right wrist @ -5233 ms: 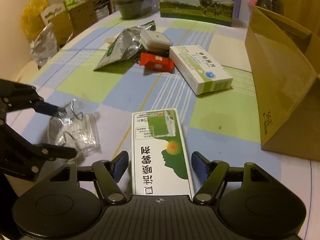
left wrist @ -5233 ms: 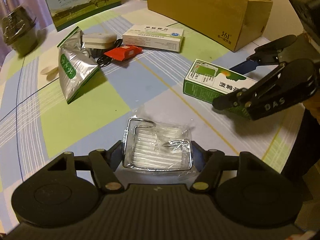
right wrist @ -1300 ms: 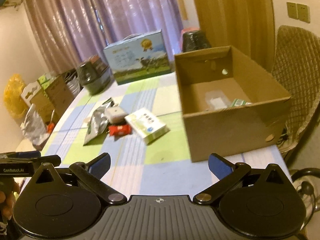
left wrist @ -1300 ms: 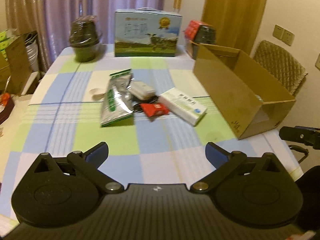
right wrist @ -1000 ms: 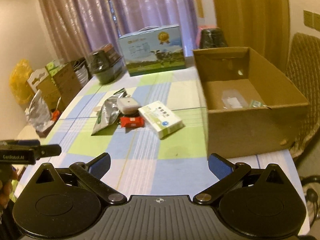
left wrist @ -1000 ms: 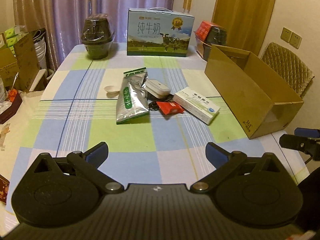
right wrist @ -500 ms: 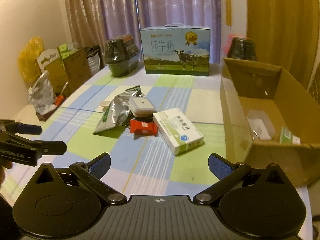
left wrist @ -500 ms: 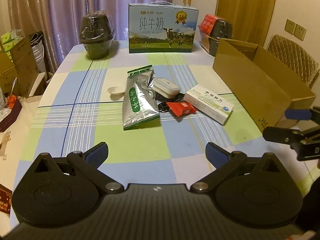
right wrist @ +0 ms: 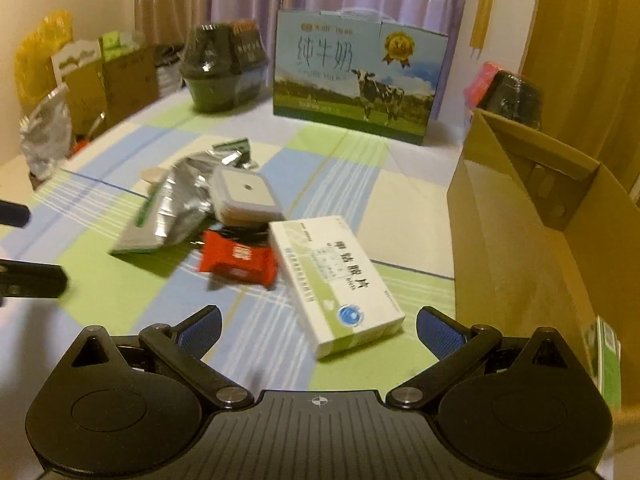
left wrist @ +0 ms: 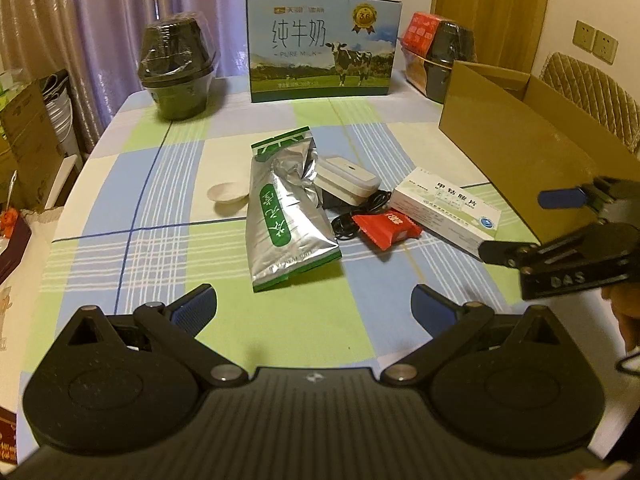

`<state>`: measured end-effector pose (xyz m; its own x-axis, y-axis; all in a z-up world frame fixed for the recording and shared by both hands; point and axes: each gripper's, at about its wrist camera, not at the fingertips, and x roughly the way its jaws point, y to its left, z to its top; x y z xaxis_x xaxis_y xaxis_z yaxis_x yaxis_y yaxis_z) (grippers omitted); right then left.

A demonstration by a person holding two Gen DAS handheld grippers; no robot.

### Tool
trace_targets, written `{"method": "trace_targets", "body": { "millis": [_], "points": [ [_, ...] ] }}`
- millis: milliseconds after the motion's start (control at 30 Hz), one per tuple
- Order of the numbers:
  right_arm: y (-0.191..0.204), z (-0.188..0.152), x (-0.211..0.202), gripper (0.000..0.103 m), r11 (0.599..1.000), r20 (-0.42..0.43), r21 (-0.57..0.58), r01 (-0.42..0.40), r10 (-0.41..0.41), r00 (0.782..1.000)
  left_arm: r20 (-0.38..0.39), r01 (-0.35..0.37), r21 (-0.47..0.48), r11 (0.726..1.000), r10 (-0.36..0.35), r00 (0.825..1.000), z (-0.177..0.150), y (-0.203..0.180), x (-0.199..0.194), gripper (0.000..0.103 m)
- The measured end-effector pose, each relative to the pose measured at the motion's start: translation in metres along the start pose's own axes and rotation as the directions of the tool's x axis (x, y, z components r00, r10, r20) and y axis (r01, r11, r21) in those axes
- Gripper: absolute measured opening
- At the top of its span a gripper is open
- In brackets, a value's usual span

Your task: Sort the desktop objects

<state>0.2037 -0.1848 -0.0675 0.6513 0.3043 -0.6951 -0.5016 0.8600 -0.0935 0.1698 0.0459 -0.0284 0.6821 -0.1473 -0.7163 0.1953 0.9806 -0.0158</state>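
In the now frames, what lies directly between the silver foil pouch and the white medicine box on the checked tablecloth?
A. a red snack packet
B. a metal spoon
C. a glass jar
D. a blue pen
A: the red snack packet lies between the silver foil pouch and the white medicine box.

The desk [left wrist: 132, 248] wore a cloth checked in blue, green and white. On it lay a silver foil pouch [left wrist: 284, 216], a small white dish [left wrist: 227, 192] just beside it, a red packet [left wrist: 387, 227] and a white medicine box [left wrist: 448, 209]. A milk carton [left wrist: 322, 46], a dark wrapped pot [left wrist: 178, 72] and an open cardboard box [left wrist: 520, 160] stood along the far and right edges.
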Motion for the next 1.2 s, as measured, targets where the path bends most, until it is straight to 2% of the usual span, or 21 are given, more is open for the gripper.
{"method": "trace_targets", "body": {
  "millis": [200,500,533,600,633,667,867,1033,1200],
  "points": [
    [-0.011,0.005,0.036,0.101,0.999,-0.038,-0.027,0.017,-0.019,0.999,-0.004,0.021,0.014,1.0,-0.021,1.0,0.002,0.0,0.022,0.102],
    [-0.016,0.014,0.067,0.099,0.999,-0.083,-0.05,0.017,-0.021,0.996,-0.004,0.033,0.007,0.999,-0.033,0.999,0.005,0.003,0.044,0.102],
    [-0.016,0.014,0.07,0.098,0.999,-0.094,-0.053,0.012,-0.017,0.995,-0.008,0.036,0.004,0.999,-0.036,0.999,0.004,0.004,0.045,0.102],
    [-0.017,0.016,0.075,0.089,0.998,-0.117,-0.057,0.0,-0.007,0.993,-0.015,0.037,0.008,0.999,-0.037,0.999,0.002,0.004,0.046,0.102],
    [-0.017,0.016,0.077,0.081,0.998,-0.127,-0.057,-0.004,-0.004,0.992,-0.017,0.036,0.009,0.999,-0.036,0.999,0.0,0.004,0.046,0.102],
    [-0.016,0.016,0.079,0.079,0.998,-0.132,-0.061,0.003,-0.011,0.991,-0.021,0.036,0.006,0.999,-0.036,0.999,-0.001,0.005,0.047,0.102],
    [0.0,0.014,0.073,0.071,0.991,-0.135,-0.132,-0.012,-0.006,0.991,-0.021,0.035,-0.014,0.999,-0.036,0.999,-0.002,0.009,0.046,0.102],
    [0.028,0.001,0.058,0.07,0.974,-0.138,-0.213,-0.077,0.048,0.989,-0.024,0.03,0.004,1.0,-0.03,0.999,-0.008,0.007,0.041,0.102],
    [0.052,-0.019,0.034,0.069,0.962,-0.142,-0.224,-0.154,0.124,0.982,-0.027,0.033,0.04,0.999,-0.032,0.999,-0.017,0.003,0.032,0.102]
  ]
}}
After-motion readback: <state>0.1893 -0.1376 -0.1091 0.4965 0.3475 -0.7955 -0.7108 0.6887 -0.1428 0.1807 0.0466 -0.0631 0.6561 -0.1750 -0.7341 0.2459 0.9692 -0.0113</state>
